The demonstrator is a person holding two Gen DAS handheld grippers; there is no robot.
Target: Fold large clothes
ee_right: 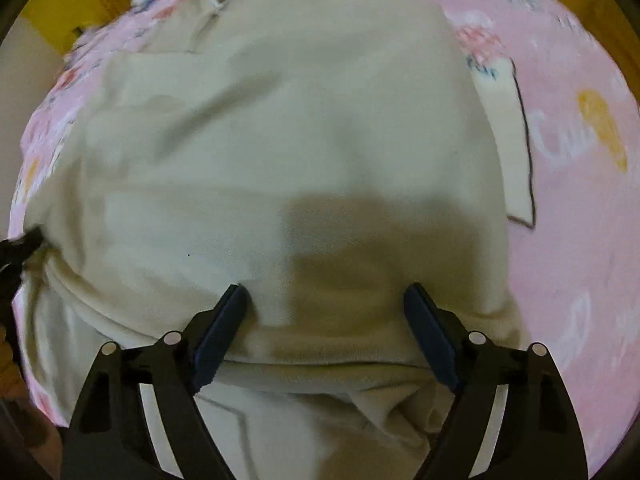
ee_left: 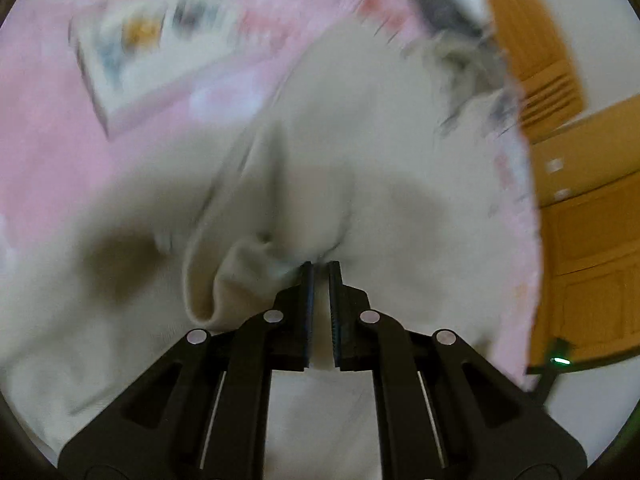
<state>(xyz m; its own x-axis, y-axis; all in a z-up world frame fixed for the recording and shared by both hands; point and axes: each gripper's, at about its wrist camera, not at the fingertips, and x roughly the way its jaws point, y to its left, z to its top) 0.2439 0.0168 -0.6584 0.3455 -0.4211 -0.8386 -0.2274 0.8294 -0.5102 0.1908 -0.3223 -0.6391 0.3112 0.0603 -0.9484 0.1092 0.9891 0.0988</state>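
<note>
A large cream garment (ee_right: 280,152) lies spread on a pink printed blanket (ee_right: 568,240). It also fills the left wrist view (ee_left: 360,152), which is blurred. My left gripper (ee_left: 321,266) is shut on a bunched fold of the cream garment, with a narrow gap between the pads. My right gripper (ee_right: 326,294) is open, its two fingertips resting wide apart on the garment above a folded edge (ee_right: 320,364). The left gripper's black tip (ee_right: 20,244) shows at the left edge of the right wrist view.
The blanket (ee_left: 52,152) carries a white printed panel (ee_left: 132,60). Orange wooden furniture (ee_left: 592,216) stands beyond the blanket's right edge. A grey and white cloth heap (ee_left: 460,12) lies at the far end.
</note>
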